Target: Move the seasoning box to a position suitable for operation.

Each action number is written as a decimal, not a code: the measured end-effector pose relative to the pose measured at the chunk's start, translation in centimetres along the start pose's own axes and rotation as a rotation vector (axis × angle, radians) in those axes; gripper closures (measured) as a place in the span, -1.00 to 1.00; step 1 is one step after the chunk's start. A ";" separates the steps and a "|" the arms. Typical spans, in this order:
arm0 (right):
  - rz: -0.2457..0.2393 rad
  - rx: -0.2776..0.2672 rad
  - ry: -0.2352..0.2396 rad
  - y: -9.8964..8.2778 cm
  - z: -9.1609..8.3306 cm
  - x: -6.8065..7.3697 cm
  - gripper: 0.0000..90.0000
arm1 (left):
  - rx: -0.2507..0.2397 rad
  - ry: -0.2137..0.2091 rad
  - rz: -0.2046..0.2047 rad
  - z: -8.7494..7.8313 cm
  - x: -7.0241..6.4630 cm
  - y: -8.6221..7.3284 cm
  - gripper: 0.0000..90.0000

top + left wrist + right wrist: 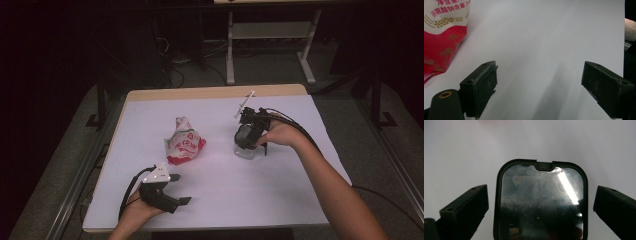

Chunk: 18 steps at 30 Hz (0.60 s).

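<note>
Right gripper (540,202) jaws wide around container lid (541,200), left gripper (539,85) jaws wide, empty.

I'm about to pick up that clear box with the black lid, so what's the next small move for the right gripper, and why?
Probably close the right gripper on the box. In the right gripper view its jaws stand open on either side of the black-rimmed lid with a gap on each side, so nothing is gripped yet. The left gripper rests open near the table's front edge, beside the red and white bag.

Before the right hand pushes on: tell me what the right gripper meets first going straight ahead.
The right gripper points down at the black-rimmed container lid between its open fingers; it would likely meet that first, though depth is unclear.
</note>
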State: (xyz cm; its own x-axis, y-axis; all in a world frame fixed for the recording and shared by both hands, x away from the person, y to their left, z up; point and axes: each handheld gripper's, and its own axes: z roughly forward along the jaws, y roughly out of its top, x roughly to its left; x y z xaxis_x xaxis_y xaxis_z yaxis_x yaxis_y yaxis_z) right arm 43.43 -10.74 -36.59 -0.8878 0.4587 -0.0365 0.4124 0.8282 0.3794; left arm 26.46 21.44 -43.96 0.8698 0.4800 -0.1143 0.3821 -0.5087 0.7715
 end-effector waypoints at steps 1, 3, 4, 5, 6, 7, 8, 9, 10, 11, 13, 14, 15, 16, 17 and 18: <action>0.003 0.009 0.001 0.0 0.2 -0.1 -1.00 | 0.003 -0.002 -0.001 0.0 0.0 0.0 -0.72; 0.006 0.026 0.010 0.0 0.7 -0.2 -1.00 | 0.007 -0.003 0.000 0.0 0.0 0.0 -0.72; 0.011 0.035 0.014 0.0 0.9 -0.3 -1.00 | 0.006 -0.003 -0.001 0.1 0.0 0.0 -0.72; 0.013 0.043 0.016 0.0 1.1 -0.3 -1.00 | 0.005 -0.003 0.000 0.1 0.0 0.0 -0.72; 0.013 0.049 0.016 -0.1 1.3 -0.4 -1.00 | 0.004 -0.004 0.000 0.0 0.0 0.0 -0.72; 0.013 0.056 0.015 0.0 1.4 -0.5 -1.00 | 0.004 -0.002 0.002 0.0 0.0 0.0 -0.72; 0.014 0.060 0.018 -0.1 1.6 -0.6 -0.99 | 0.003 -0.003 0.002 0.0 0.0 0.0 -0.72; 0.010 0.067 0.022 0.0 1.7 -0.6 -0.94 | 0.004 -0.004 0.002 0.0 0.0 0.0 -0.72; 0.013 0.070 0.019 0.0 1.8 -0.7 -0.93 | 0.005 -0.004 0.002 0.0 0.0 0.0 -0.72; 0.020 0.069 0.028 0.0 2.0 -0.7 -0.92 | 0.004 -0.005 0.002 0.1 -0.1 0.0 -0.72; 0.018 0.075 0.035 0.0 2.1 -0.7 -0.88 | 0.004 -0.007 0.004 0.1 -0.1 0.0 -0.72; 0.015 0.082 0.039 0.0 2.1 -0.7 -0.88 | 0.004 -0.007 0.004 0.1 -0.1 0.0 -0.72; 0.015 0.088 0.038 0.0 2.2 -0.7 -0.88 | 0.003 -0.008 0.003 0.1 0.0 0.0 -0.72; 0.015 0.092 0.042 0.0 2.3 -0.7 -0.87 | 0.003 -0.009 0.002 0.1 0.0 0.0 -0.72; 0.015 0.092 0.042 0.0 2.3 -0.7 -0.87 | 0.003 -0.009 0.002 0.1 0.0 0.0 -0.72; 0.009 0.102 0.041 -0.1 2.5 -0.7 -0.86 | 0.004 -0.010 0.002 0.1 0.0 0.0 -0.72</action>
State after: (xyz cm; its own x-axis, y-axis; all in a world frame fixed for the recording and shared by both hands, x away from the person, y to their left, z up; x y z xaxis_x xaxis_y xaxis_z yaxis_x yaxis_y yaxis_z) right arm 44.55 -10.33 -38.88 -0.8907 0.4546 0.0052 0.4372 0.8534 0.2838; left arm 26.47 21.36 -44.02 0.8738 0.4715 -0.1186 0.3811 -0.5127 0.7694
